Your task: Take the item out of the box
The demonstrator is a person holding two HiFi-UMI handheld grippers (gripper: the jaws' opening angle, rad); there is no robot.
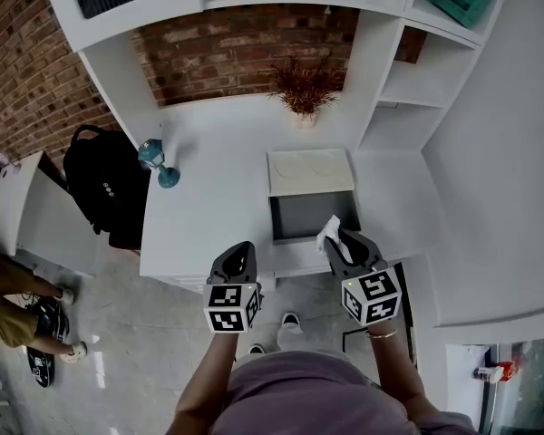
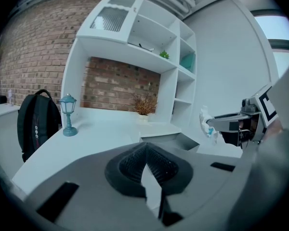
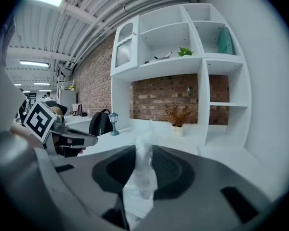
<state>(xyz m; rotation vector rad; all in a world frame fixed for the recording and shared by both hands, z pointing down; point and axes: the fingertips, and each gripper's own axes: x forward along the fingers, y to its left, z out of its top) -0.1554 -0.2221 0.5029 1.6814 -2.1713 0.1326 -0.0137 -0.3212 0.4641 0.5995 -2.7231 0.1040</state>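
Over the box's near right corner: right gripper (image 1: pixel 337 236) is pinching a white crinkly soft packet in clear wrap (image 3: pixel 141 176); jaws are pressing on it from both sides and the packet is sticking up past the tips.
Item position: packet is hanging in the air, out of the open white box with grey inside (image 1: pixel 295 214); in the left gripper view it is touching neither the box nor the desk.
Left gripper (image 1: pixel 238 248): jaws are pressed together with nothing between them; it is hovering off the desk's near edge, left of the box, not touching it.
Box: sitting on the white desk (image 1: pixel 218 198), its white lid (image 1: pixel 310 172) lying open behind it.
Step in hand: judging by the lift, taking-out is nearly done; the packet is being carried clear.
Doing it well: holding the pinch even, since the wrap is looking slippery and soft; moving up and away instead of dragging across the rim; not squeezing harder, as the contents may be crushing.
Spare tool: left gripper is free for steadying the box if it is shifting.
Clutter: small teal lantern (image 1: pixel 156 161) and black backpack (image 1: pixel 104 188) are sitting well apart, not interfering.
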